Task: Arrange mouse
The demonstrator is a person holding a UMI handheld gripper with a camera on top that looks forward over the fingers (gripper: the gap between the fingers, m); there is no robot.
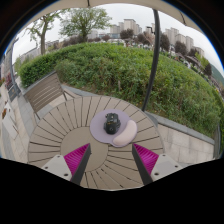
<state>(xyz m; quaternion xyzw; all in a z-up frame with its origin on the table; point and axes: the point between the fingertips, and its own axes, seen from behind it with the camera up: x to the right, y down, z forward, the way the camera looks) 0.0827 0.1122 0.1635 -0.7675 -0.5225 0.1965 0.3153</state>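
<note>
Dark computer mouse (112,123) rests on a round pale pad (116,130) atop the slatted wooden table (60,130), just beyond the gripper (111,158), which points level with jaws wide apart, empty.

The mouse (112,123) is small, dark and rounded. It sits on a round, pale mouse pad (113,129), a bit past the middle of it. The mouse pad lies flat on a round desk (60,135) made of wooden slats that fan out from the middle.
</note>
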